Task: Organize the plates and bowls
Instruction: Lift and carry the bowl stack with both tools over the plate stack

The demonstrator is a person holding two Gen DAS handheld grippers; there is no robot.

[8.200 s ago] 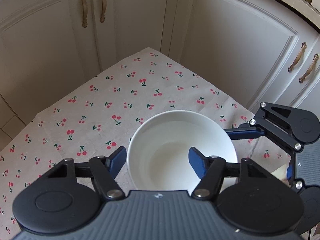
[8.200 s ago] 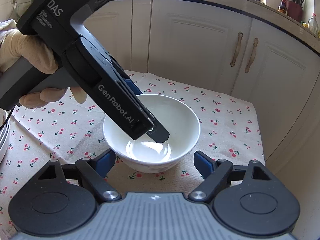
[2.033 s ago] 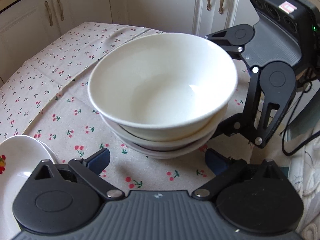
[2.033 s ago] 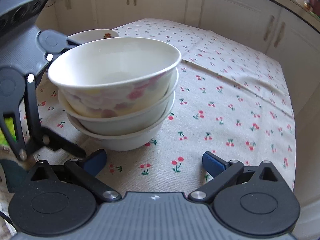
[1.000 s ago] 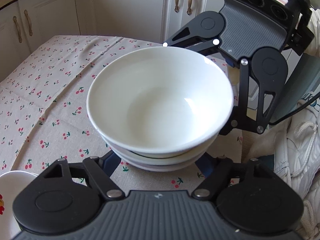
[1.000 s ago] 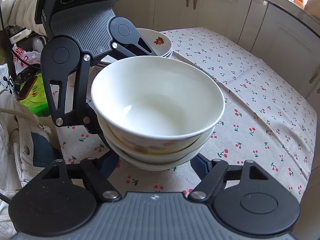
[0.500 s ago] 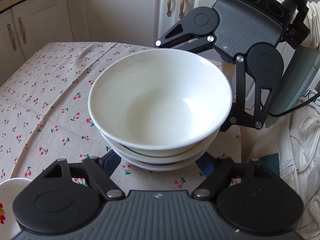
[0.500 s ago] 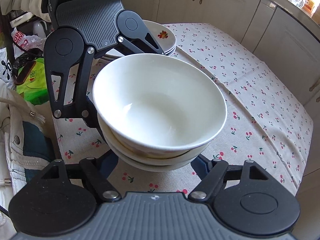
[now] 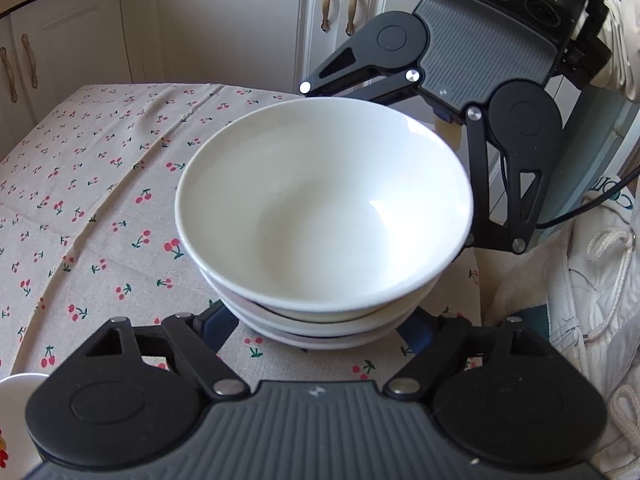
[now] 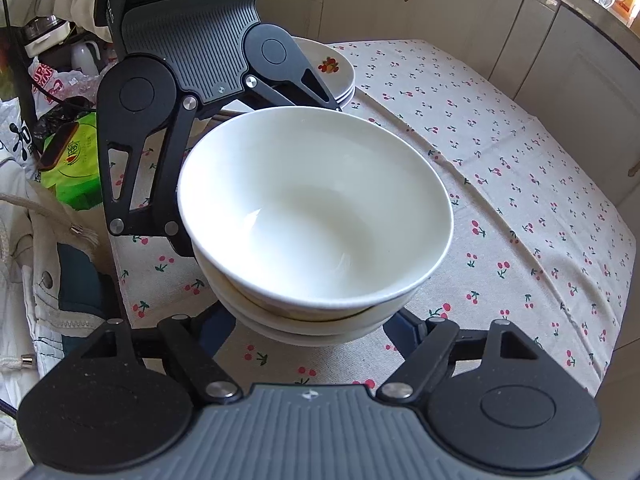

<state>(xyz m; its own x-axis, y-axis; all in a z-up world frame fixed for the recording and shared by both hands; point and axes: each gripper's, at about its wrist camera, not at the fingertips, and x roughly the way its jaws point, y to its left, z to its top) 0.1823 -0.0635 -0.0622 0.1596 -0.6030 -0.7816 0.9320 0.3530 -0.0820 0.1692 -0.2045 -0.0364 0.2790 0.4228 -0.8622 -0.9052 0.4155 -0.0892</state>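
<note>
Stacked bowls (image 9: 324, 216): glazed white ceramic, glossy, smooth, window glare on inner wall. Tablecloth (image 9: 100, 200): woven beige cloth, matt, coarse weave, creased, printed cherries. Right gripper (image 10: 310, 326): matt black plastic links, ribbed grey body, bright metal pivot pins. Same finish on left gripper (image 9: 320, 322). Plate stack (image 10: 340, 76): glossy ceramic, fruit decal. Cabinet doors (image 9: 240, 32): cream, satin painted.
</note>
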